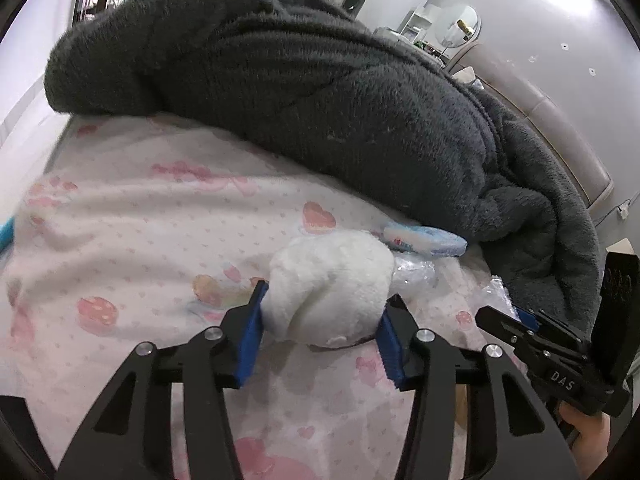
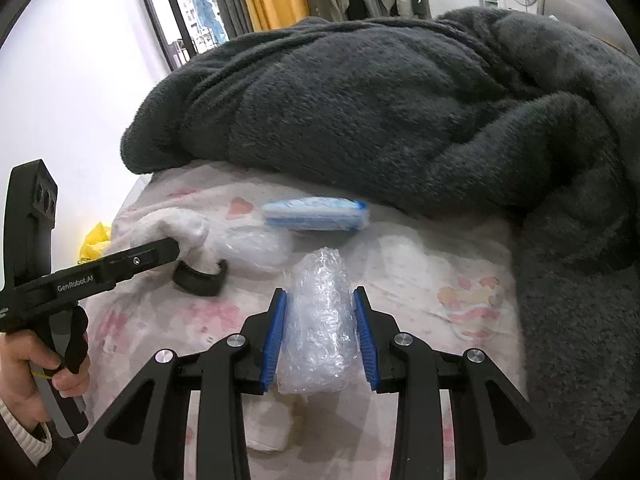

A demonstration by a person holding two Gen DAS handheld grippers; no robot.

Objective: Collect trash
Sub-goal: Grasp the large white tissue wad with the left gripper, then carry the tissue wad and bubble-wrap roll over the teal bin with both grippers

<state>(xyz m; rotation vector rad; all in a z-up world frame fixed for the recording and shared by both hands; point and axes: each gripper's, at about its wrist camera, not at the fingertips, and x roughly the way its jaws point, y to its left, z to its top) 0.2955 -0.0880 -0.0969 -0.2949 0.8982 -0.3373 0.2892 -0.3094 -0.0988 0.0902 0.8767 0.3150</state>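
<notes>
In the left wrist view, my left gripper (image 1: pixel 328 292) is shut on a white fluffy item (image 1: pixel 328 280), with its blue pads (image 1: pixel 250 340) pressing both sides. The item lies on the pink heart-print bedsheet (image 1: pixel 140 220), and a dark band shows under it. In the right wrist view, my right gripper (image 2: pixel 320 291) is shut on a crumpled wad of clear plastic wrap (image 2: pixel 318 320) resting on the sheet. A blue and white packet (image 2: pixel 316 214) lies just beyond, against the blanket. Another clear plastic bag (image 2: pixel 252 248) sits between the packet and the fluffy item (image 2: pixel 176 228).
A bulky dark grey fleece blanket (image 1: pixel 320 100) is heaped across the back and right of the bed. A black curved band (image 2: pixel 200 276) lies by the fluffy item. Something yellow (image 2: pixel 94 240) shows past the bed's left edge. A person's hand (image 2: pixel 36 360) holds the left gripper's handle.
</notes>
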